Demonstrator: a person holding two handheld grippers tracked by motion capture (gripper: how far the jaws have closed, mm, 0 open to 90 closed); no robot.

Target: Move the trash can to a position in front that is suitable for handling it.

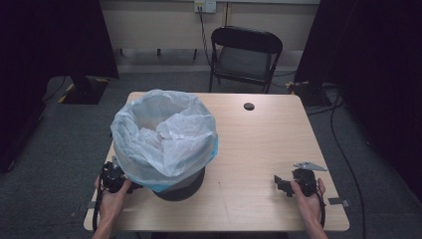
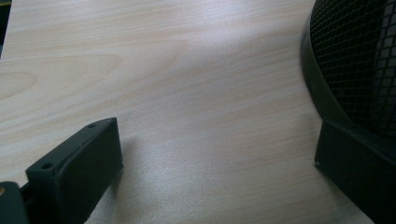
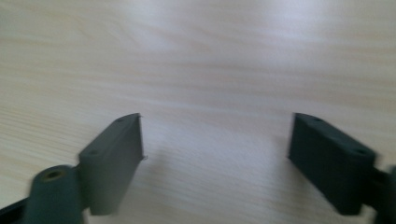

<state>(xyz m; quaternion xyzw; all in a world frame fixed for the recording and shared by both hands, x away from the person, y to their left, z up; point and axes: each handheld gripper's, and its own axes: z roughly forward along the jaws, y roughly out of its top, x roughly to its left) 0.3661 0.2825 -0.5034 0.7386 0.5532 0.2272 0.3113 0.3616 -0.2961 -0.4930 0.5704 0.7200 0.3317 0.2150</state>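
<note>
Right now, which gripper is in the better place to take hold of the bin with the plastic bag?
Left. The left gripper sits right beside the mesh bin, jaws open, under the bag. The right gripper is open too, but far off over bare table.

No readable text, label, brand, number or sign can be made out in any of the views. The white bin liner point(image 1: 161, 137) is unprinted, the black mesh bin point(image 2: 359, 60) beneath it carries no lettering, and the wooden tabletop point(image 1: 259, 149) beside the bin is unmarked. The wall socket point(image 1: 205, 5) beyond the bin is too small for any marking to be read.
</note>
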